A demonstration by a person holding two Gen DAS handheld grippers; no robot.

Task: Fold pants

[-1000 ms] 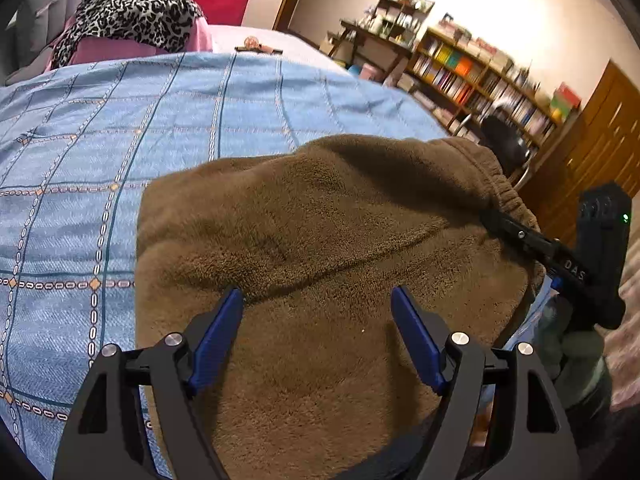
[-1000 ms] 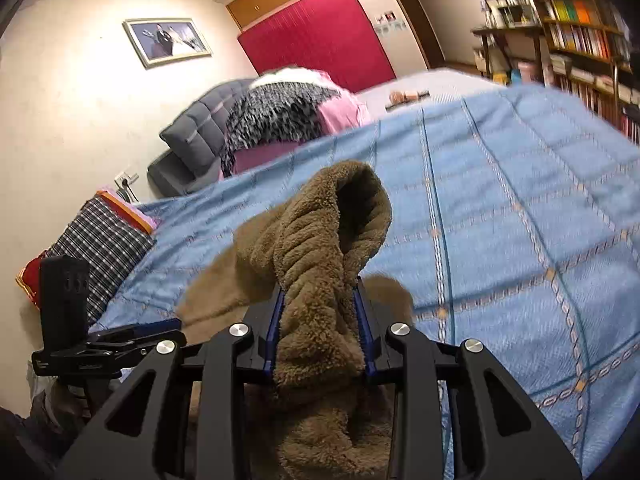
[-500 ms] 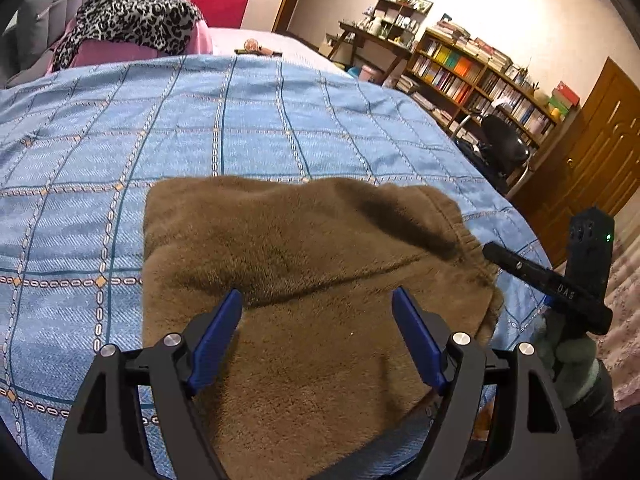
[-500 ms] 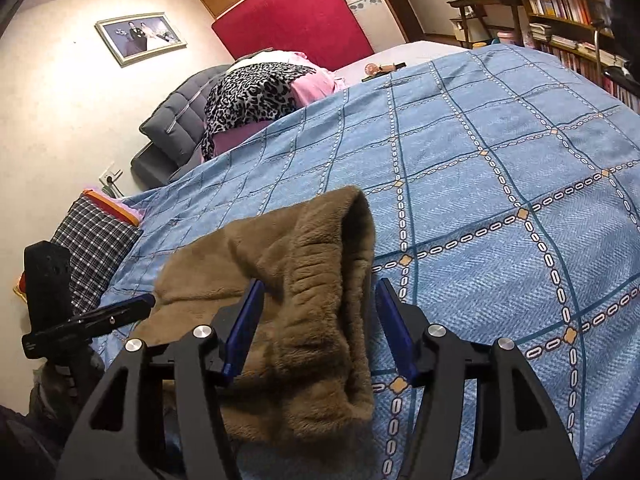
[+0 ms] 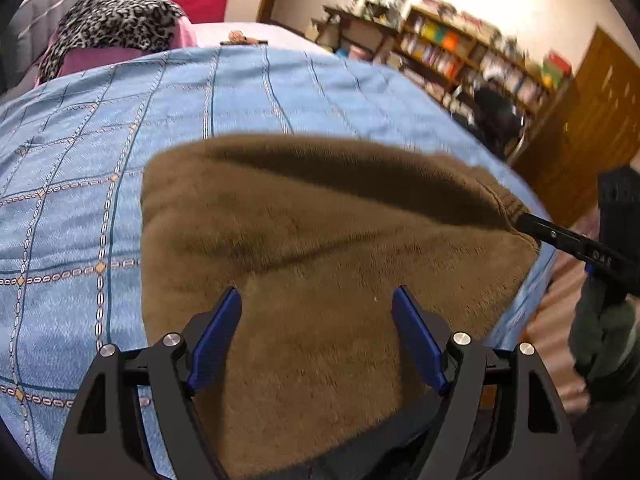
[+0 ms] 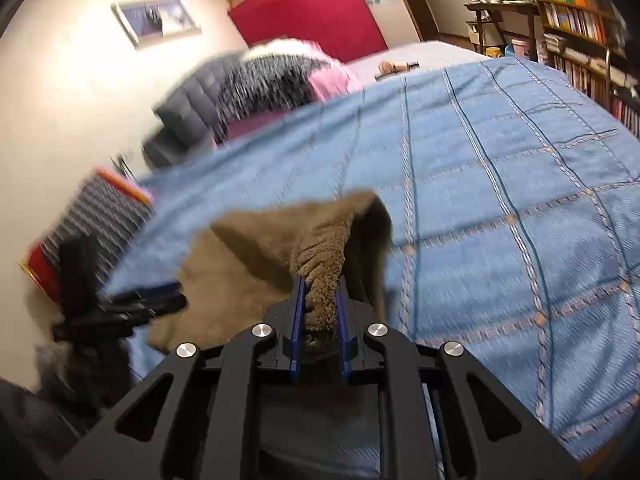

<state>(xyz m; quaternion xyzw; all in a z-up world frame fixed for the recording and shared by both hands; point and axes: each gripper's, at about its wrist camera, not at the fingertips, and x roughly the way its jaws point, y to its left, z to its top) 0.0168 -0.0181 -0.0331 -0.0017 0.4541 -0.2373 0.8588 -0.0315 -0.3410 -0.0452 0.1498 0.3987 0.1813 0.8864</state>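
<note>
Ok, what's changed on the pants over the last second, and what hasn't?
The right tool let go of the ribbed waistband, opened wide half a second ago, and is now closing on a bunched pinch of it, lifting that corner of the fuzzy brown pants. The left tool stayed open above the fabric, gripping nothing. The pants remain on the blue checked bedspread.

— Any lettering legible in this bedroom scene?
— Only one mark: white capitals, apparently "DAS", printed along the black arm of the right gripper [image 5: 560, 238], seen from the left wrist camera; motion blur softens the first letter.
— And the bookshelf [image 6: 576, 16] spines, the framed picture [image 6: 156, 20]?
— Too small and blurred to read.
</note>
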